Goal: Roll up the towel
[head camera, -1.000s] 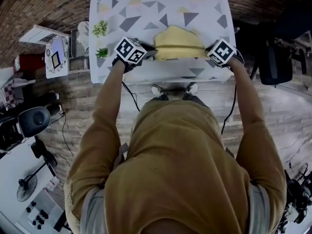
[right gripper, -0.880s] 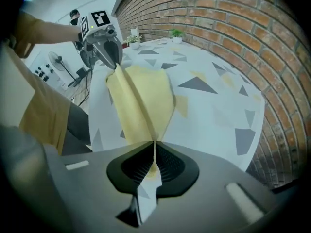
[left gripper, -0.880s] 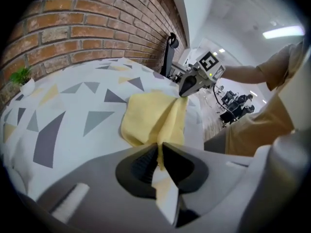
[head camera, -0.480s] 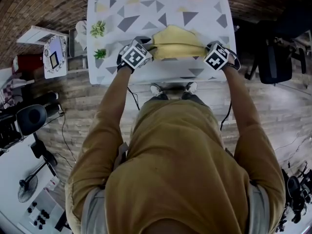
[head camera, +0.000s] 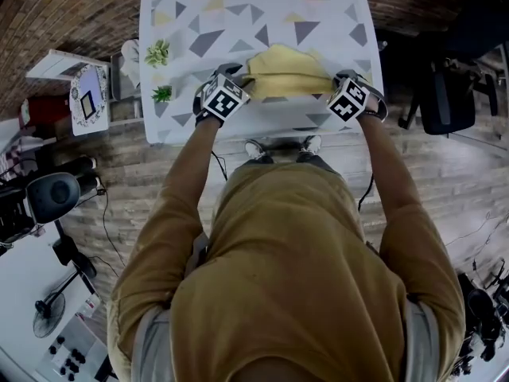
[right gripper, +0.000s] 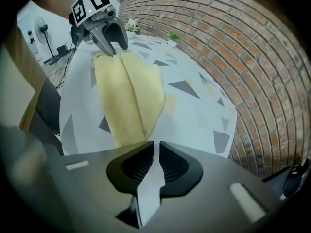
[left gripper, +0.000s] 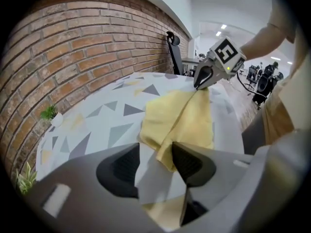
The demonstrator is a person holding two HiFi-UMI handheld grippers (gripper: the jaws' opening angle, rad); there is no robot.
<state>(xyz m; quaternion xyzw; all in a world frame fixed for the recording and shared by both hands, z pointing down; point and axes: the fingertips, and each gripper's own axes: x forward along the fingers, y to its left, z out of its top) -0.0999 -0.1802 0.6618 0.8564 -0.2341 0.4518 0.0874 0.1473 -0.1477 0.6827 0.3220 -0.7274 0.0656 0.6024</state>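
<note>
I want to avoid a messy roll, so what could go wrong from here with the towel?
The left gripper has just been opening its jaws with a corner of the towel between them, so that end may slip free. The right gripper, shut on the other end, could then drag the towel askew.

My head camera looks steeply down from well above, over my shoulders, onto the tabletop's (head camera: 238,14) near edge. The left gripper (head camera: 241,76) view sits low and close behind its jaws, which have just been opening with a yellow towel (head camera: 288,72) corner between them, and faces along that edge to the right gripper (head camera: 335,79). The right gripper view faces back. All three share towel, tabletop and both grippers.
</note>
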